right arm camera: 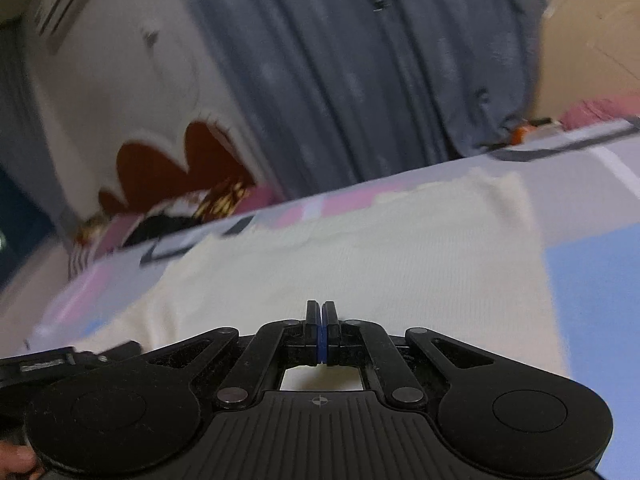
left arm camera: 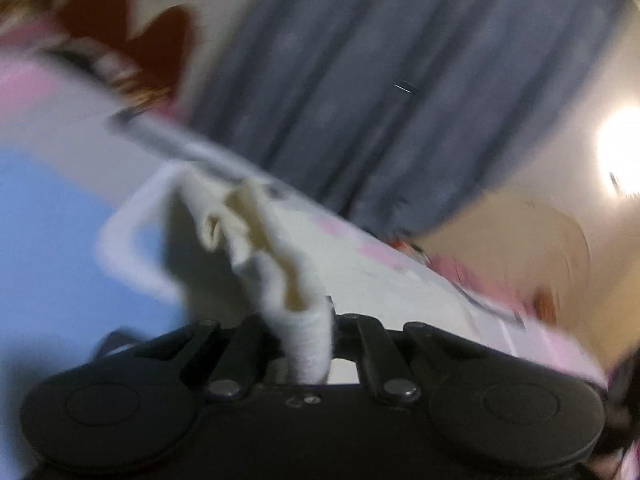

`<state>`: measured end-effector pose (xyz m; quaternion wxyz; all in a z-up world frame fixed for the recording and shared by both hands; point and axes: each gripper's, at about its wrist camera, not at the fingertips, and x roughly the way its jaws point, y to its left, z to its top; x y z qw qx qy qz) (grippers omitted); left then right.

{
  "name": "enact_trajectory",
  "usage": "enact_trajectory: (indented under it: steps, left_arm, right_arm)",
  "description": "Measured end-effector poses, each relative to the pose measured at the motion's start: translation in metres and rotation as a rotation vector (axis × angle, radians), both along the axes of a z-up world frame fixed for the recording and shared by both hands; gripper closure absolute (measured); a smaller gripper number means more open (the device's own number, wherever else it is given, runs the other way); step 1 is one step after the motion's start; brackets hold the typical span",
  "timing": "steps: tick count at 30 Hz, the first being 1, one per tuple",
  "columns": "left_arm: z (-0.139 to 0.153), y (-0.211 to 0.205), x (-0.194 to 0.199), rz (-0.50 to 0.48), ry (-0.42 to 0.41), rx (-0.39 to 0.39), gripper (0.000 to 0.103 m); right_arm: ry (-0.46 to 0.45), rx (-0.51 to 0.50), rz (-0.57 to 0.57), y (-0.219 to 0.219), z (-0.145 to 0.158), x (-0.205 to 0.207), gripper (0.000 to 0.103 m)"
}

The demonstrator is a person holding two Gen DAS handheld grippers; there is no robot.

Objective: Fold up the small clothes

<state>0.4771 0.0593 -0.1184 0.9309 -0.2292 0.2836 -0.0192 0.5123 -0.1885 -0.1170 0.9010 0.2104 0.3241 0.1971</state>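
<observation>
A small cream knit garment (right arm camera: 360, 264) lies spread flat on a bed cover (right arm camera: 592, 280) patterned in pale blue, pink and white. My right gripper (right arm camera: 322, 320) is shut and empty, its blue pads pressed together just above the near part of the garment. In the left wrist view my left gripper (left arm camera: 304, 344) is shut on a bunched cream part of the garment (left arm camera: 256, 240), lifted off the bed cover (left arm camera: 56, 240). Its fingertips are hidden by the fabric. The view is tilted and blurred.
A grey curtain (right arm camera: 360, 72) hangs behind the bed. A dark red headboard (right arm camera: 176, 168) and a pile of pink and dark cloth (right arm camera: 176, 216) sit at the bed's far left. A bright lamp (left arm camera: 620, 148) glares at right.
</observation>
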Motion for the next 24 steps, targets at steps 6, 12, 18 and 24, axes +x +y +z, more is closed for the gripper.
enact_trajectory:
  steps: [6, 12, 18, 24]
  left_arm:
    - [0.033, -0.112, 0.02, -0.299, 0.001, 0.172, 0.097]
    - [0.003, -0.203, 0.027, -0.448, 0.149, 0.274, 0.038]
    - [0.016, -0.128, 0.016, -0.271, 0.037, 0.048, 0.024]
    - [-0.006, -0.066, 0.038, -0.11, 0.133, 0.073, 0.032]
  right_arm:
    - [0.02, 0.104, -0.134, -0.088, 0.017, -0.001, 0.103]
    - [0.081, 0.195, -0.178, -0.155, 0.02, -0.005, 0.103]
    - [0.025, 0.194, -0.139, -0.172, 0.027, -0.013, 0.053]
    - [0.049, 0.152, -0.054, -0.135, 0.014, 0.002, 0.054]
